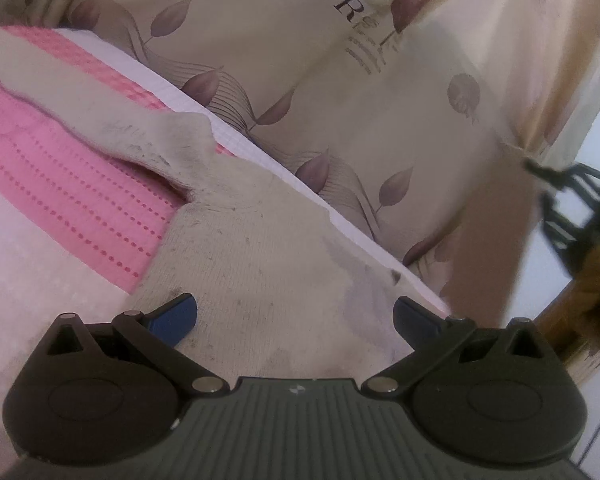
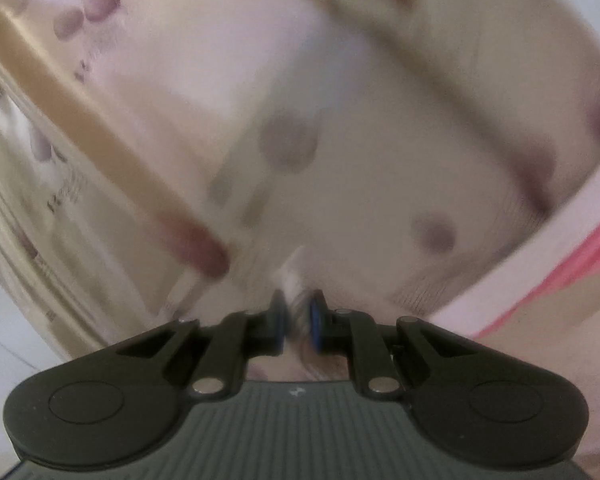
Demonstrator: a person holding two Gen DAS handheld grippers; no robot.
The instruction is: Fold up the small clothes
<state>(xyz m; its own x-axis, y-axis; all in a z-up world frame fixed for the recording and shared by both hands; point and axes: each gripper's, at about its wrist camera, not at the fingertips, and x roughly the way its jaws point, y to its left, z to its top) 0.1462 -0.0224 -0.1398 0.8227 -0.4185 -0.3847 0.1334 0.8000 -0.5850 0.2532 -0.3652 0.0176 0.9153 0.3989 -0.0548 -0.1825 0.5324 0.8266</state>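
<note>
Here, your left gripper (image 1: pixel 296 316) hangs low over the grey garment (image 1: pixel 260 248), which fills the lower middle of the left wrist view and runs up and to the left across a pink striped cloth (image 1: pixel 80 200). Its long axis slants from the lower right toward the upper left, with a notch where two parts meet near the frame's centre left. The blue pads (image 1: pixel 176 316) stand wide apart, one at each side of the fabric, and pinch nothing; whether they brush the cloth I cannot tell.

Your right gripper (image 2: pixel 298 316) is pressed nearly together on a thin bunch of pale fabric (image 2: pixel 294 280) that pokes up between the pads at the frame's middle. That view is badly smeared, so which garment it belongs to is unclear. A leaf-patterned sheet (image 1: pixel 300 80) fills the background.

Judging by this, your left hand is nearer the flat garment; the next fold likely turns on that slanted axis.
</note>
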